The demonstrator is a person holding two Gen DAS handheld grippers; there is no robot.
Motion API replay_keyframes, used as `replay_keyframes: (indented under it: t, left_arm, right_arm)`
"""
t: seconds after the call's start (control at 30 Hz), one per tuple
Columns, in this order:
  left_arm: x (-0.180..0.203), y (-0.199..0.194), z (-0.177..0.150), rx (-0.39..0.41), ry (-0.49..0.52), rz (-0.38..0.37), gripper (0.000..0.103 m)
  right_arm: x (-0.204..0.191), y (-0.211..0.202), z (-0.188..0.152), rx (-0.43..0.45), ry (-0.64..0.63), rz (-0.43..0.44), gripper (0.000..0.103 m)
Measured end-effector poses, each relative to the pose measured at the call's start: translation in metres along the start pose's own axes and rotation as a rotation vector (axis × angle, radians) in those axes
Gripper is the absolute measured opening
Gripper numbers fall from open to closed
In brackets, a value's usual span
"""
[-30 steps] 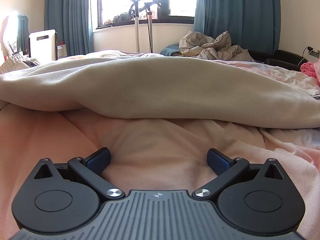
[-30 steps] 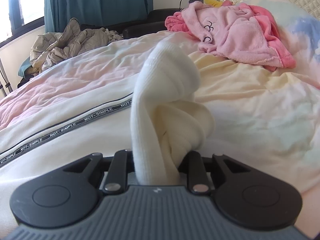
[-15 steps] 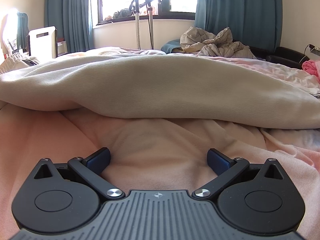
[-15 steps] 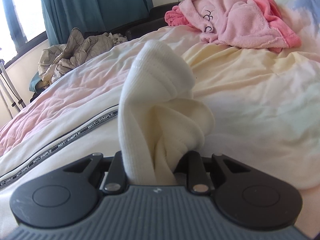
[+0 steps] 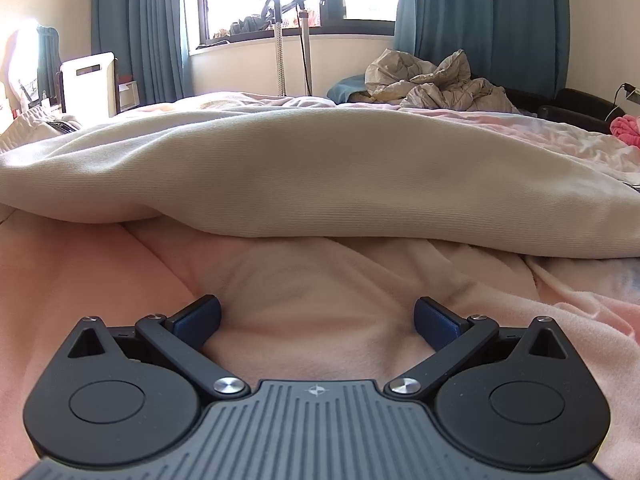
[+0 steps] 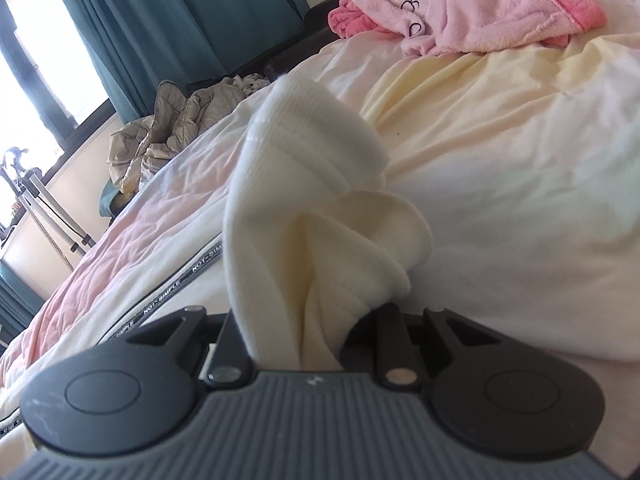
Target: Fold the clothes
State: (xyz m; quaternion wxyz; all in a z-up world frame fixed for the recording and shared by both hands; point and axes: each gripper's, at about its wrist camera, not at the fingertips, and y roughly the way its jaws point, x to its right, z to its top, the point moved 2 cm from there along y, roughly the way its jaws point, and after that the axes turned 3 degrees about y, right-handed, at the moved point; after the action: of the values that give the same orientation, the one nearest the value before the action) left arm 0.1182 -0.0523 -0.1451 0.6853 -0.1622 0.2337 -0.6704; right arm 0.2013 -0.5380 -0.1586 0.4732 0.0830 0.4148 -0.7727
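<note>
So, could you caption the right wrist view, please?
Right tongs shut on bunched cream garment above the bed.

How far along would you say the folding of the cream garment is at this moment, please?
Early. Done: the right gripper is shut on a bunched ribbed cuff of the cream garment. In hand: that cuff is held raised above the bed. Left: the left gripper is open over the pink blanket, holding nothing, and the garment lies as a rumpled mound, with no neat fold visible.
</note>
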Motion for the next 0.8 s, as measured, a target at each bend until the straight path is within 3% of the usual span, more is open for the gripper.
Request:
replay_keyframes:
  t: [0.13, 0.5, 0.8]
  left_arm:
    - [0.000, -0.001, 0.000, -0.008, 0.002, 0.001, 0.103]
    - [-0.005, -0.007, 0.041, -0.150, -0.047, 0.007, 0.103]
    - [-0.009, -0.020, 0.063, -0.270, -0.120, -0.114, 0.103]
  right_arm:
    - [0.002, 0.002, 0.003, -0.002, 0.025, 0.018, 0.022]
    - [-0.003, 0.003, 0.002, 0.018, 0.020, 0.016, 0.022]
    - [-0.006, 0.004, 0.001, 0.028, -0.013, -0.006, 0.022]
